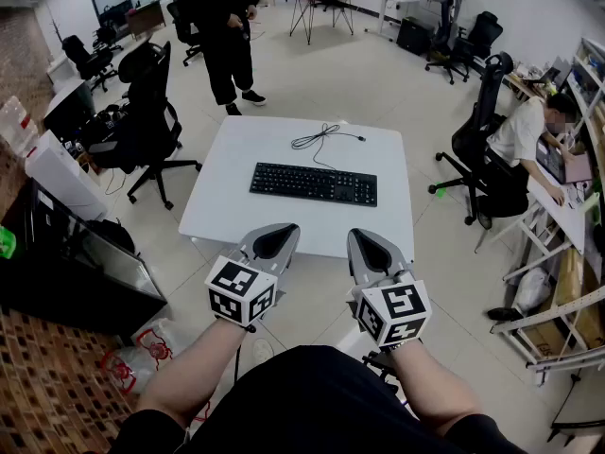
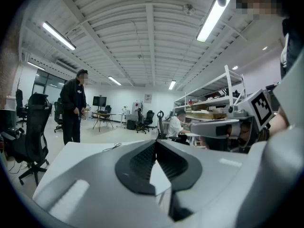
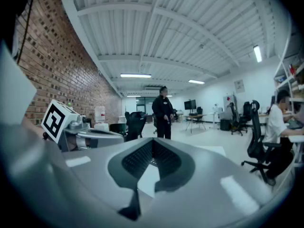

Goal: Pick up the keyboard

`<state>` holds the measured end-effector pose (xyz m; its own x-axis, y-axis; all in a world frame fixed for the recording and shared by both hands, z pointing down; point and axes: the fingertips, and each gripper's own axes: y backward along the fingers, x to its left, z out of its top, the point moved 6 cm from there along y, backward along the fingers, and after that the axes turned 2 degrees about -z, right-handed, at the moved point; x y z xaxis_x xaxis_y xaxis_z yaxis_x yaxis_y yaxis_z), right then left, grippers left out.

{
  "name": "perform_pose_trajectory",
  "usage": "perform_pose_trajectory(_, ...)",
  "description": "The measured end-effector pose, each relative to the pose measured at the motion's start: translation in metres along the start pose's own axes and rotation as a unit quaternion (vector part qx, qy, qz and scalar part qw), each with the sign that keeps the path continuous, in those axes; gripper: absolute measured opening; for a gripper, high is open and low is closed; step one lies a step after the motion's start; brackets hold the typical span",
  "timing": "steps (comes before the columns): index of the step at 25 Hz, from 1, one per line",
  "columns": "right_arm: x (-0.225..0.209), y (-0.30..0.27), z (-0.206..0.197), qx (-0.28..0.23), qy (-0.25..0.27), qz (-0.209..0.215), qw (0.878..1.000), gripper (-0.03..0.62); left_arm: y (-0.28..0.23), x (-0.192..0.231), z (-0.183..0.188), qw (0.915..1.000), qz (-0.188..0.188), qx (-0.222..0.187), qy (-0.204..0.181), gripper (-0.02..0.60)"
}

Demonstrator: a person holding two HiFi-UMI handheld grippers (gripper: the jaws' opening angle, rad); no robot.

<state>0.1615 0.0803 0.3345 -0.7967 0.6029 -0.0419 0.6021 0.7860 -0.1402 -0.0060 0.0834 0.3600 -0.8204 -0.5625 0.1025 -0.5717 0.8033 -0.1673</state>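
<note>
A black keyboard lies across the middle of a white square table, its black cable coiled behind it toward the far edge. My left gripper hovers just over the table's near edge, shut and holding nothing. My right gripper is beside it at the same near edge, also shut and holding nothing. Both are well short of the keyboard. In the left gripper view the jaws meet at their tips, and in the right gripper view the jaws likewise touch.
A black office chair stands left of the table. A person in black stands beyond its far edge. Another person sits at a desk on the right next to a black chair. A dark cabinet is at left.
</note>
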Motion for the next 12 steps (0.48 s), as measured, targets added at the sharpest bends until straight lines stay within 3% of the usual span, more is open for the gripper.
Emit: perform_pose_trajectory(12,-0.018,0.012,-0.003,0.007,0.006,0.028,1.000,0.002,-0.014,-0.026,-0.001,0.9998,0.018,-0.001,0.009,0.005)
